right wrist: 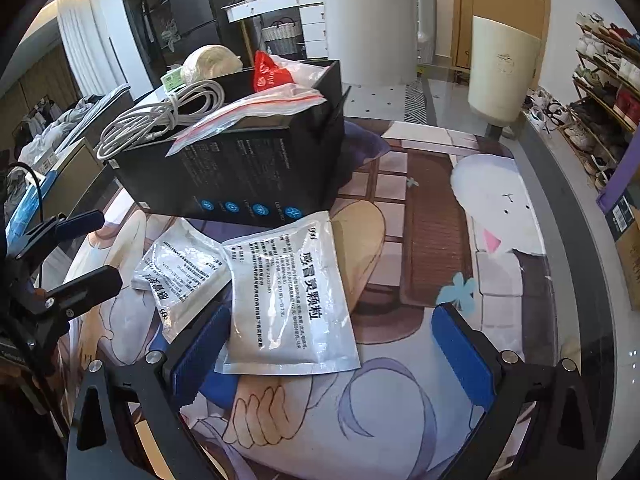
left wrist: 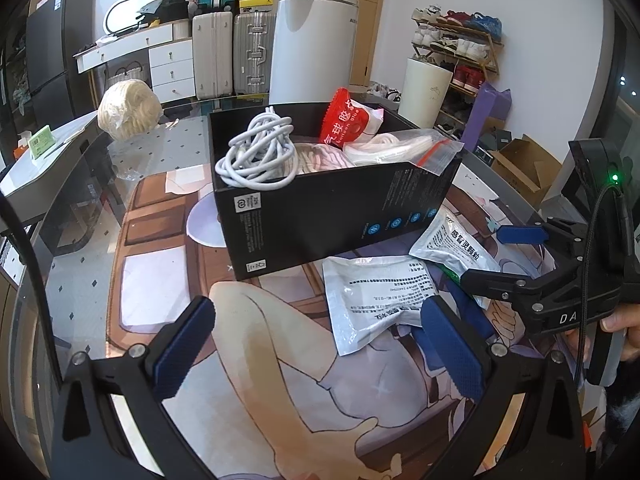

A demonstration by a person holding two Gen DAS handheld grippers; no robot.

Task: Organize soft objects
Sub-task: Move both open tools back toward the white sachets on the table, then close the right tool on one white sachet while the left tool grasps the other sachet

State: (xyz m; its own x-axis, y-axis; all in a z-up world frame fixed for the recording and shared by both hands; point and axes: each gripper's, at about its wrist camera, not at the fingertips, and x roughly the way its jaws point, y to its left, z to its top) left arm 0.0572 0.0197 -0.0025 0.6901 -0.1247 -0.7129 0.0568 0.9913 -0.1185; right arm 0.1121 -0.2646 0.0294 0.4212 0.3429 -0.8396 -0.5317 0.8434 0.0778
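Note:
A black box (left wrist: 320,216) (right wrist: 240,176) stands on the printed mat and holds a white cable coil (left wrist: 258,152) (right wrist: 160,116), a red packet (left wrist: 344,120) (right wrist: 270,74) and a clear zip bag (left wrist: 416,146) (right wrist: 256,110). Two silver sachets lie in front of it: one (left wrist: 372,300) (right wrist: 180,272) and a second (left wrist: 452,244) (right wrist: 288,296) overlapping it. My left gripper (left wrist: 320,352) is open and empty, near the first sachet. My right gripper (right wrist: 332,356) is open, with the second sachet's near edge between its fingers. It also shows in the left wrist view (left wrist: 504,256).
A cream yarn ball (left wrist: 128,108) (right wrist: 210,62) sits behind the box. A grey side table (left wrist: 44,168) is at the left. A white bin (left wrist: 312,48), suitcases (left wrist: 232,52) and a shoe rack (left wrist: 460,52) stand beyond the table.

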